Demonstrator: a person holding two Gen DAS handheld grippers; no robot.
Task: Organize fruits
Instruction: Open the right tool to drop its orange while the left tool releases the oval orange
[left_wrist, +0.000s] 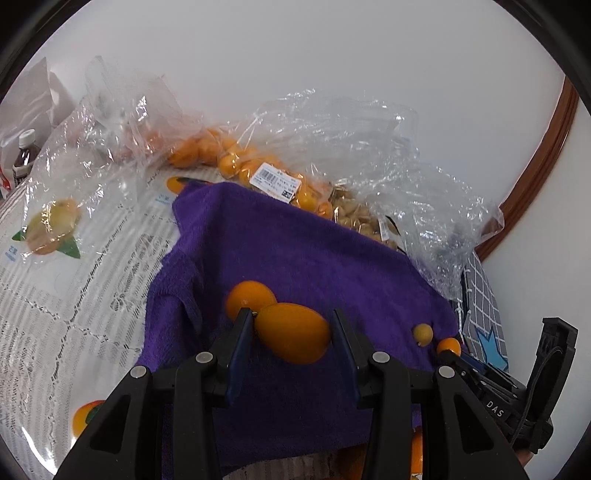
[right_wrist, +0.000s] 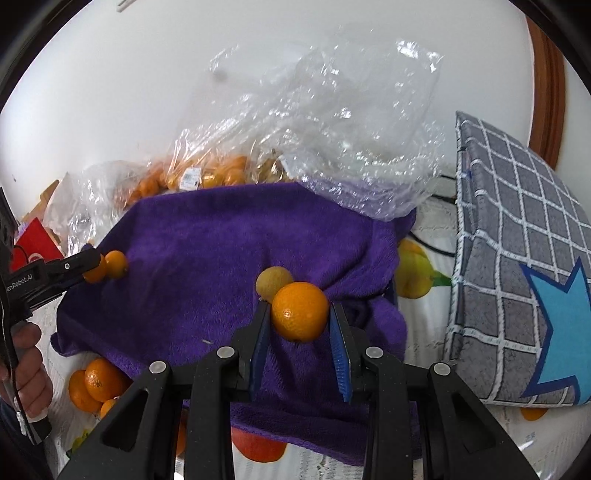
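The left gripper (left_wrist: 293, 325) clamps an oval orange kumquat (left_wrist: 293, 332) at lower centre above the purple terry towel (left_wrist: 295, 254), while the right gripper (right_wrist: 300, 315) clamps a round orange citrus (right_wrist: 300, 311), likely for sorting by kind.

A fuzzy matt purple towel (left_wrist: 295, 240) carries a glossy, smooth-skinned orange fruit (left_wrist: 292, 332); crinkled clear plastic bags (left_wrist: 369, 147) glint behind, and a woven-looking checked grey cushion (right_wrist: 517, 221) looks matt
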